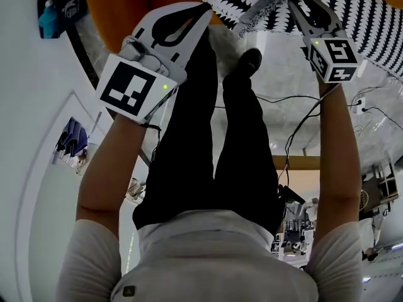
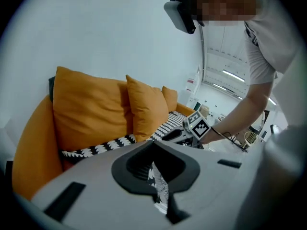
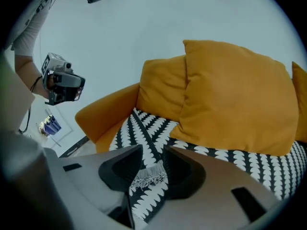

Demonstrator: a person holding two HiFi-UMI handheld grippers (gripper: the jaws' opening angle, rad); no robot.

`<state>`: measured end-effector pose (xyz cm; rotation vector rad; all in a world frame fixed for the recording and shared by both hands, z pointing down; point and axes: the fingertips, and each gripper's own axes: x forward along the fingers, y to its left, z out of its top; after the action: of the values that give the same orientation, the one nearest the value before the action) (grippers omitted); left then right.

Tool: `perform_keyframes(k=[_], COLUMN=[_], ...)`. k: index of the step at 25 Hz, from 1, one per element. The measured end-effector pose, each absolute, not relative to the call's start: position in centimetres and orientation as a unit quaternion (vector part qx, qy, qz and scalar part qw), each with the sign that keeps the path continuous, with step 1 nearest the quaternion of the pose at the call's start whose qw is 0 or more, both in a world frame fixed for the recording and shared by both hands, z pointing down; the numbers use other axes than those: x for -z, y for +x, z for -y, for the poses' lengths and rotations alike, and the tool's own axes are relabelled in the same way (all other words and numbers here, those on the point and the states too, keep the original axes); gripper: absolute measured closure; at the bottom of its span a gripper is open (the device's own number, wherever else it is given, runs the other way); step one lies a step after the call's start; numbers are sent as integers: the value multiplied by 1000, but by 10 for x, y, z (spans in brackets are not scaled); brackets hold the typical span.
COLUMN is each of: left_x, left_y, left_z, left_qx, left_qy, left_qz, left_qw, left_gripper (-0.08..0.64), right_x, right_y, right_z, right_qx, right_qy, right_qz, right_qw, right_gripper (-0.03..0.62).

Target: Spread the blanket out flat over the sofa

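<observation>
Orange sofa (image 3: 103,116), b/w blanket (image 3: 149,128) pinched in L gripper (image 2: 154,146), R gripper (image 3: 153,151) jaws apart

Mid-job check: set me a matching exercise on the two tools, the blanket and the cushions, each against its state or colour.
Column one:
1. left tool
2. right tool
3. blanket
4. cushions

Column two:
A. orange, upright at the back of the sofa
B. jaws apart, blanket edge lying between them
C. black-and-white pattern, partly lying on the seat
D. jaws shut on the blanket

Pairs: 1-D, 2-B, 3-C, 4-A
</observation>
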<state>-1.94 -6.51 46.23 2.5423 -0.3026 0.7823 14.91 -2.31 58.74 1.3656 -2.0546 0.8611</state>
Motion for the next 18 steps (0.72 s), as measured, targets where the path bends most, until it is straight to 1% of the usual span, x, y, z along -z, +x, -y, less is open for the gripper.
perform_keyframes(k=[4, 8, 12, 13, 16, 18], left_x=[-495, -520, -532, -534, -539, -540], left_y=[-13, -17, -19, -20, -25, -27], left_z=[71, 70, 66, 65, 64, 62], left_qx=[-273, -287, -288, -288, -288, -286], left_qy=[927, 920, 919, 919, 918, 916], left_qz=[107, 106, 102, 102, 105, 109], left_qw=[232, 244, 248, 250, 253, 257], left_gripper=[551, 551, 551, 551, 551, 551], right_x=[-641, -682, -705, -705, -708, -708], right_y=[161, 161, 158, 158, 154, 149], right_z=[26, 24, 17, 17, 20, 20], right_qx=[-330, -359, -375, -372, -356, -348], right_qy=[490, 461, 445, 447, 446, 444], right_qz=[754, 754, 752, 752, 754, 753], right_qw=[287, 301, 310, 311, 326, 339], right_gripper=[443, 443, 444, 451, 518, 547])
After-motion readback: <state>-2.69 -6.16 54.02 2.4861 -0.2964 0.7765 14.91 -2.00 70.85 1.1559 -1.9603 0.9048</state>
